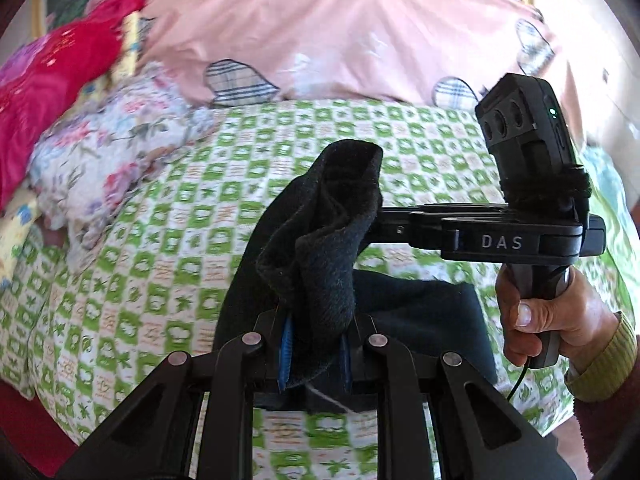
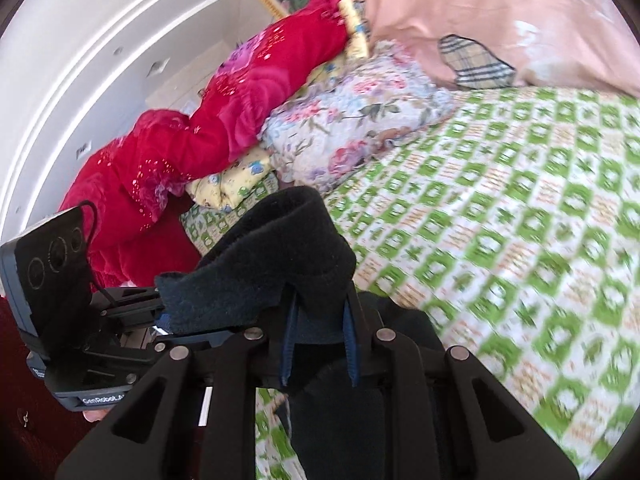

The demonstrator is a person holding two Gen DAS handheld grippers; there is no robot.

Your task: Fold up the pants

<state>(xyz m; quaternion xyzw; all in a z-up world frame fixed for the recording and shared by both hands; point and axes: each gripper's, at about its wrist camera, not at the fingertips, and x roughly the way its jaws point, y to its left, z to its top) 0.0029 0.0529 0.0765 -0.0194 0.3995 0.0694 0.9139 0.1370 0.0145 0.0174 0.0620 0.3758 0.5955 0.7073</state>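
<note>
The pants are dark navy fleece, held up above the bed by both grippers. My left gripper is shut on a bunched edge of the pants, which stick up between its blue pads. My right gripper is shut on another bunched part of the pants. The right gripper also shows in the left wrist view, reaching in from the right, its tips hidden in the cloth. The left gripper's body shows at the left of the right wrist view. More of the pants hangs below.
The bed has a green and white checked sheet. A floral pillow, a red blanket and a yellow cloth lie at the left. A pink quilt lies across the back. A white wall stands left.
</note>
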